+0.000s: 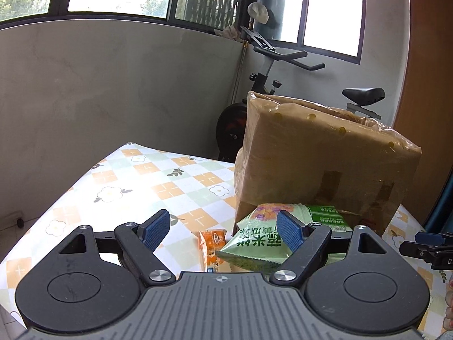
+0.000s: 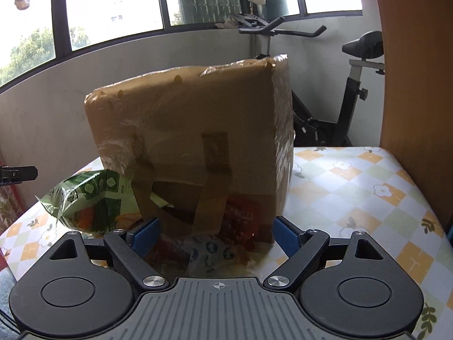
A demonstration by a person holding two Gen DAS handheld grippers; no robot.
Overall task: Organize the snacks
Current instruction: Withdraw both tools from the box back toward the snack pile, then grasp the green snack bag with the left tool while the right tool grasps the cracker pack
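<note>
You are holding your left hand-held gripper (image 1: 223, 228) released, its blue pads spread with nothing between them, over a pale green snack packet (image 1: 254, 243) and a small orange packet (image 1: 211, 245). These are lying on the checked floral cloth of the bench (image 1: 136, 181), against the foot of a taped cardboard box (image 1: 317, 158). Your right hand-held gripper (image 2: 216, 233) is also standing released, pointing at the box's near face, where red packets (image 2: 240, 221) are lying; a green bag (image 2: 85, 201) is leaning at the box's left corner.
</note>
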